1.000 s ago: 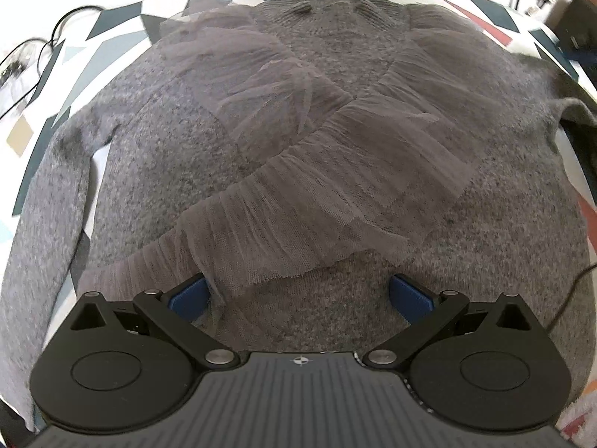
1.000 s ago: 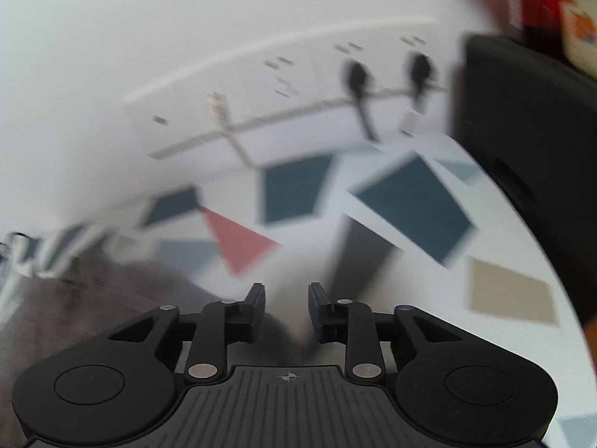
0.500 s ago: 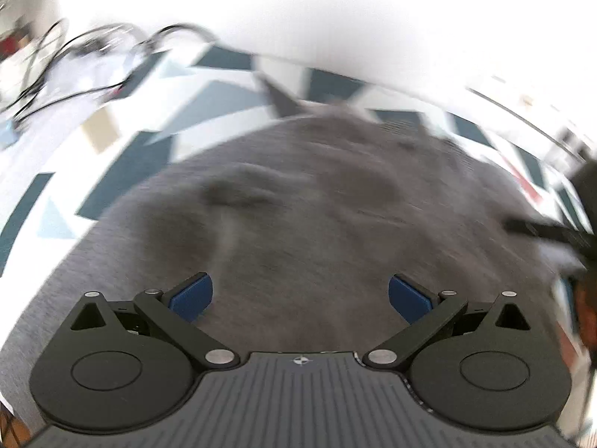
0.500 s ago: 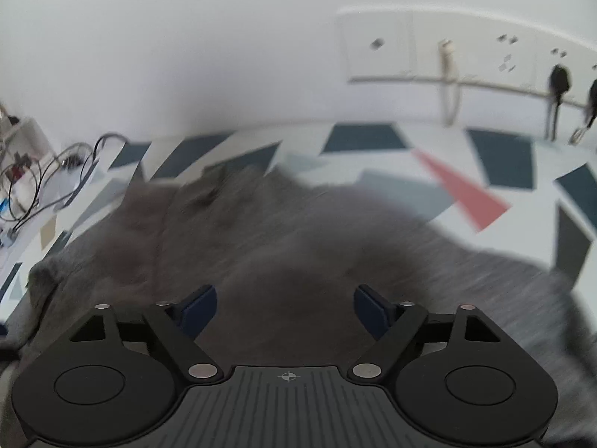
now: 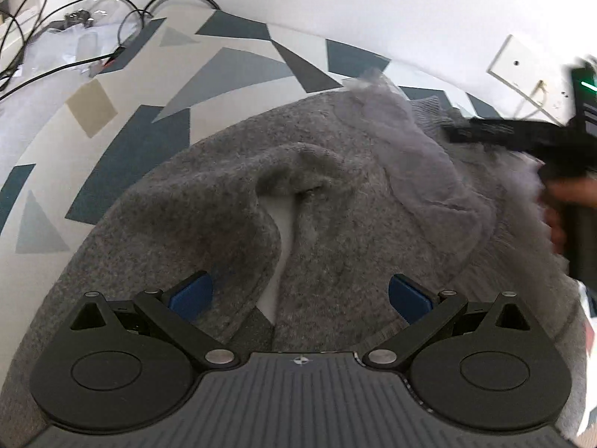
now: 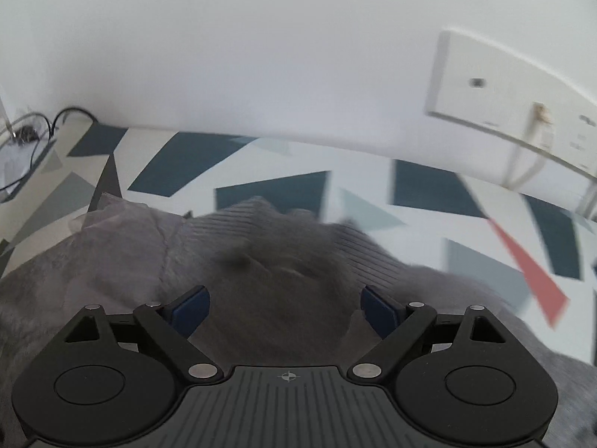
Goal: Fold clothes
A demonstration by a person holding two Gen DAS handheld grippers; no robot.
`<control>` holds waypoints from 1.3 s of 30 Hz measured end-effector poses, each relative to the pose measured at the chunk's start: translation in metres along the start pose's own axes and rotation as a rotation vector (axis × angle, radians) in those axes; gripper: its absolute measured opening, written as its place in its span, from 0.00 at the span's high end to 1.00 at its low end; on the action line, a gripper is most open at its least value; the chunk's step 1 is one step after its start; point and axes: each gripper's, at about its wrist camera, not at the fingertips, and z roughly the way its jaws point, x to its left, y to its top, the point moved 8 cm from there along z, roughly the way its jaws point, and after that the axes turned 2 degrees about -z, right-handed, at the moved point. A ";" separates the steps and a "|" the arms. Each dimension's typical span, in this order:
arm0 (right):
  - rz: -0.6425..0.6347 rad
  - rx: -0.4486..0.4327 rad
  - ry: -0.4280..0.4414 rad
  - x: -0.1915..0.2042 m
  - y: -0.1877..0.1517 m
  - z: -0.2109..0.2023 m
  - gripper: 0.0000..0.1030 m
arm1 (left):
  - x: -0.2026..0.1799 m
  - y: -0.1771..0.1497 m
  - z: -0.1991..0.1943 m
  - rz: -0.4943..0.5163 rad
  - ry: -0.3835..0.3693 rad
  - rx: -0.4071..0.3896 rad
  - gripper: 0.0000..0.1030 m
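Note:
A grey knit sweater [image 5: 335,231] with a sheer tulle ruffle [image 5: 406,142] lies spread on a cloth with a geometric pattern [image 5: 123,138]. My left gripper [image 5: 298,295] hovers open over the gap between the left sleeve [image 5: 209,231] and the body. In the right wrist view the ribbed collar [image 6: 268,220] lies just ahead of my right gripper [image 6: 285,308], which is open with nothing between its fingers. The same right gripper [image 5: 522,138], held by a hand [image 5: 559,205], shows blurred at the right edge of the left wrist view.
Black cables [image 5: 74,30] and small clutter sit at the far left corner. A white socket panel [image 6: 522,112] with a plugged cable is fixed to the wall behind the table. Patterned cloth [image 6: 429,205] lies bare beyond the collar.
Both grippers have swung over the sweater. The left one has turned towards the left sleeve. The right one opened wide and moved from the wall sockets to the collar.

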 end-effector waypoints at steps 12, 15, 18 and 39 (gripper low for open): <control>0.142 0.032 -0.003 0.022 0.025 0.008 0.01 | 0.049 0.002 -0.026 0.107 0.151 -0.026 0.00; 0.170 0.012 0.050 0.024 0.013 -0.022 0.01 | 0.061 -0.004 -0.019 0.108 0.184 -0.001 0.00; 0.214 0.025 0.045 0.014 -0.011 -0.045 0.01 | 0.065 -0.010 -0.009 0.068 0.164 0.036 0.00; -0.010 0.051 -0.078 0.043 -0.079 -0.056 0.01 | 0.089 0.019 -0.013 -0.111 0.240 -0.038 0.81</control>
